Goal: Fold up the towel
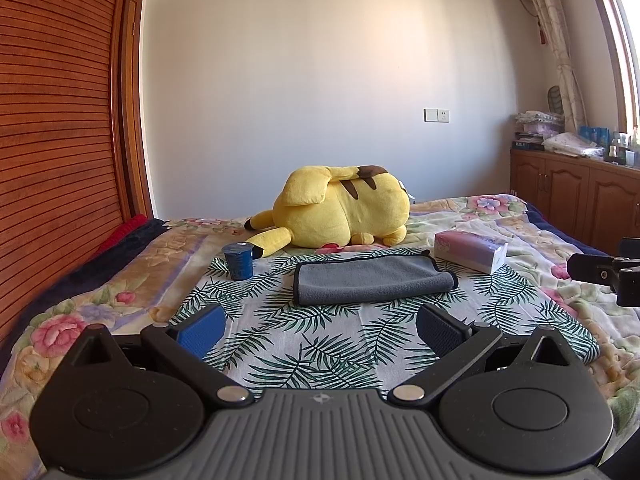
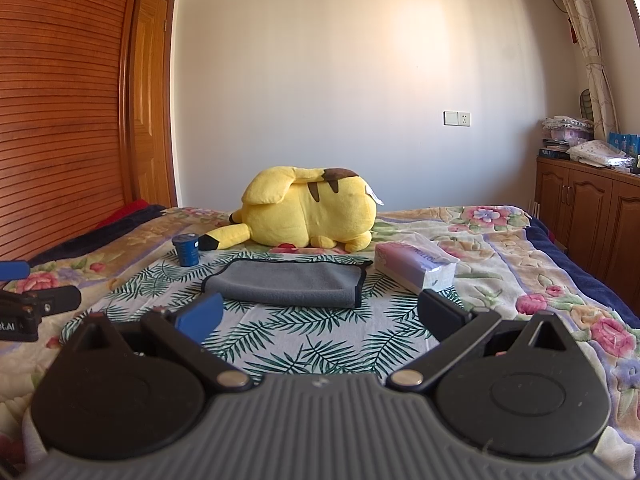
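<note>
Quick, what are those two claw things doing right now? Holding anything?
Left gripper: open, holding nothing.
Right gripper: open, holding nothing.
The towel lies untouched ahead.

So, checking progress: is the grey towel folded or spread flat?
Folded: the grey towel lies doubled, rounded fold along its near edge.
</note>
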The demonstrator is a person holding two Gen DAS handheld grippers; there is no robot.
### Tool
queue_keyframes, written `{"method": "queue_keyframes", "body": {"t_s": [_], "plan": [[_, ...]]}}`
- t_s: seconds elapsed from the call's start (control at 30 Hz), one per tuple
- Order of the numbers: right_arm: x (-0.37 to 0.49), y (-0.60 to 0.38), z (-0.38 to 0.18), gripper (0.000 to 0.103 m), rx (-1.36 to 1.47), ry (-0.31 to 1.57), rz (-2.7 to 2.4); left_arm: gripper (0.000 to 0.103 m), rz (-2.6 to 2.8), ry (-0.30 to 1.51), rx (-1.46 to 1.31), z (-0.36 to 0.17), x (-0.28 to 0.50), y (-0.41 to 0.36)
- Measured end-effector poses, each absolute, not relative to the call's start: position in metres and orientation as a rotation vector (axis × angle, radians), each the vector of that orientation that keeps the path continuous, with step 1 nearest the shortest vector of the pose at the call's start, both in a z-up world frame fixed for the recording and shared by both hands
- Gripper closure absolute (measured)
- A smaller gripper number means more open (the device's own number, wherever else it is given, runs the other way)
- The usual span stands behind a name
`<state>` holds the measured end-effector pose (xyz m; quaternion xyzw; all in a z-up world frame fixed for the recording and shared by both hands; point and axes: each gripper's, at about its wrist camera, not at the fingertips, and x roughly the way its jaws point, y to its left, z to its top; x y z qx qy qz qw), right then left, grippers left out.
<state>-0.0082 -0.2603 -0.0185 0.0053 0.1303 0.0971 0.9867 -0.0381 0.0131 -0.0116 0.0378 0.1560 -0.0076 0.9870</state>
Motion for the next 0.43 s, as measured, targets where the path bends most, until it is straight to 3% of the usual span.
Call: {"method": "queue_keyframes", "body": {"t_s": [0.43], "plan": [[-0.0081, -0.2600, -0.0183, 0.000, 0.010, 0.262, 0.195, 0.016, -0.018, 0.313, 0.081, -0.0119, -0.0383, 0.0137]]}}
